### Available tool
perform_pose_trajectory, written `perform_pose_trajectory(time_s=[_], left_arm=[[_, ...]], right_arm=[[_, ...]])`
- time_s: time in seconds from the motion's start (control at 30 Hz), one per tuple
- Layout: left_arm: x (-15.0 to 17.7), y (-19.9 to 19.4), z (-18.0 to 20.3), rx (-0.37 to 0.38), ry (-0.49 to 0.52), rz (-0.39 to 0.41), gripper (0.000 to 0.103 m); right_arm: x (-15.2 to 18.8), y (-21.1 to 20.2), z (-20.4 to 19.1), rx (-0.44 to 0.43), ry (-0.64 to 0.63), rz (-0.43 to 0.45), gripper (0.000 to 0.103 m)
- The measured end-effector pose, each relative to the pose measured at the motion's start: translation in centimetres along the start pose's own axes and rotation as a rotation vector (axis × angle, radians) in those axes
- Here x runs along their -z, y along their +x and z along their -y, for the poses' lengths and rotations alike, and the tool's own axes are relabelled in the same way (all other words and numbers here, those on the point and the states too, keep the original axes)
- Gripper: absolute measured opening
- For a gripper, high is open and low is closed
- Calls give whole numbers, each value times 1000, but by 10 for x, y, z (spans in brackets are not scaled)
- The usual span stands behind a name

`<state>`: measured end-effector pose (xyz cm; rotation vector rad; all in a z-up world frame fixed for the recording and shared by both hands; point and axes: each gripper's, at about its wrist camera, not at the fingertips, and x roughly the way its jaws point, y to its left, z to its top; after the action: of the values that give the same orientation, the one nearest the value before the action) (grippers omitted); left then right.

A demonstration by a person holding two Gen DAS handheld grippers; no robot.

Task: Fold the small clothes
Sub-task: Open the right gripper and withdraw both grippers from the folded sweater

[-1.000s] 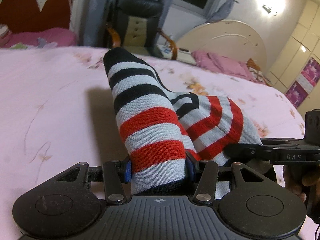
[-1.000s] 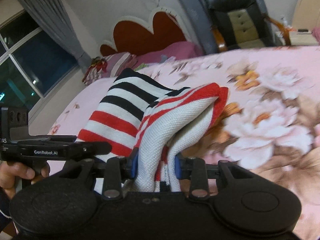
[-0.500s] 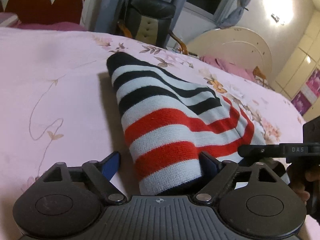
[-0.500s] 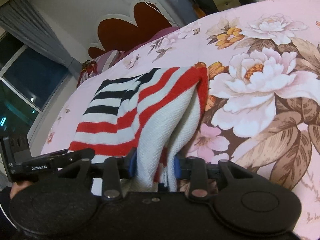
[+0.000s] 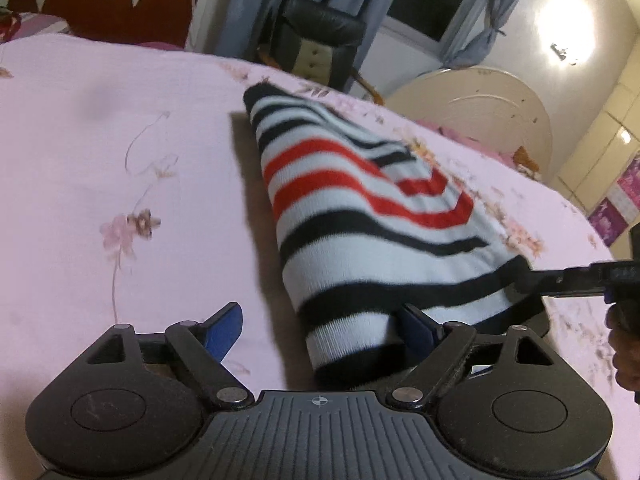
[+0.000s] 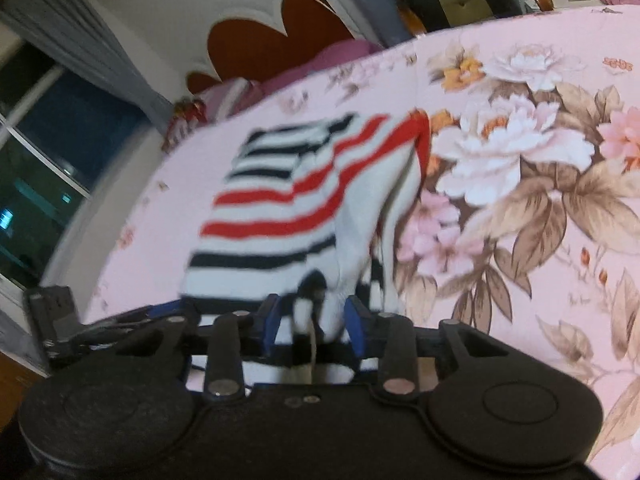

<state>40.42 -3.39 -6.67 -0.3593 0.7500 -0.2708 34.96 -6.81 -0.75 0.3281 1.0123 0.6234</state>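
A small knit garment (image 5: 360, 216) with white, black and red stripes lies folded on the pink floral bedsheet (image 5: 120, 160). My left gripper (image 5: 320, 326) is open, its blue pads spread either side of the garment's near hem, which lies between them. In the right wrist view the same garment (image 6: 280, 208) lies ahead, and my right gripper (image 6: 314, 322) is shut on its near edge, with cloth bunched between the blue pads. The right gripper's black body (image 5: 580, 280) shows at the right edge of the left wrist view.
A red scalloped headboard (image 5: 100, 4) and pillows stand at the bed's far end. A black office chair (image 5: 316, 48) stands beyond the bed. A cream headboard (image 5: 472, 116) of a second bed is at the back right. A dark window (image 6: 32, 168) is on the left.
My left gripper has opened and let go of the garment's hem. The garment has come down from its raised hold and now lies flatter on the bed. My right gripper still grips its edge.
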Motion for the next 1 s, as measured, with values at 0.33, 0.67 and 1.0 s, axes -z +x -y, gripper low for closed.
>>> perform_pose_trajectory(time_s=[0.33,0.67,1.0], left_arm=[[13,-6,16,-100,113,24,85],[28,-21,25,-179,70,53,85],[30,-33,49,-260,115,66,88]], right_arm=[[27,14,-13,225,-204,22,9],[38,-9,-31,262,-188,59,32],[54,-15,-31,291,-134,94,42]])
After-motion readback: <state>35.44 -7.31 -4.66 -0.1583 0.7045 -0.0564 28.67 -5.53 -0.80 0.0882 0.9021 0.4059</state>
